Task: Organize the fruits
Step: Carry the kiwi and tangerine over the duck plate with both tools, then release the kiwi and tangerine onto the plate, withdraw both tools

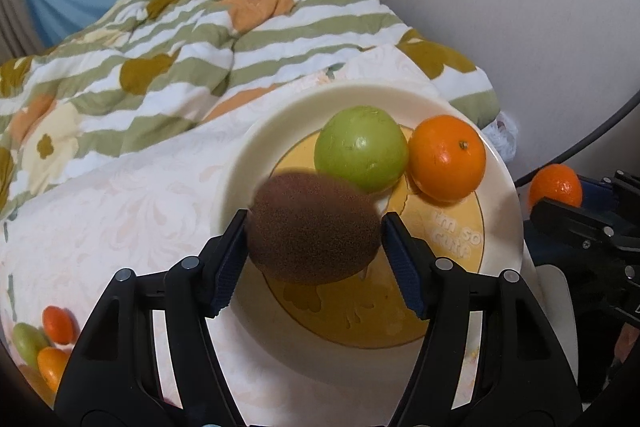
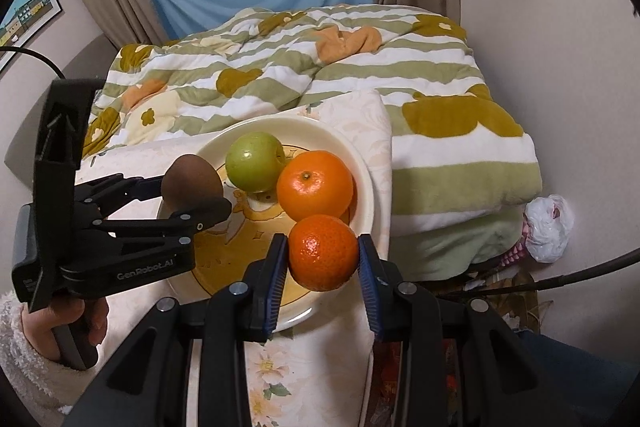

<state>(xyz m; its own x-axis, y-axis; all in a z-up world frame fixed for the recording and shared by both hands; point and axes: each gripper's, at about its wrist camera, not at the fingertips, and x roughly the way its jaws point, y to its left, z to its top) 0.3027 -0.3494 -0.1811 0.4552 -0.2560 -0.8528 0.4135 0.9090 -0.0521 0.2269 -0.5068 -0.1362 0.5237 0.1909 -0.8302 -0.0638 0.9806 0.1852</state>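
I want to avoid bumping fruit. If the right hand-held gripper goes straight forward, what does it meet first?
Probably the orange on the plate, just beyond the mandarin it holds; depth is uncertain.

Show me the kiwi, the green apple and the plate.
kiwi (image 1: 314, 231): left wrist view, middle of its fuzzy skin.
green apple (image 2: 254, 161): right wrist view, its front face.
plate (image 1: 276, 123): left wrist view, bare cream rim.

Plate reads "i'm so cute"; left tongs marked "GenRobot.AI".
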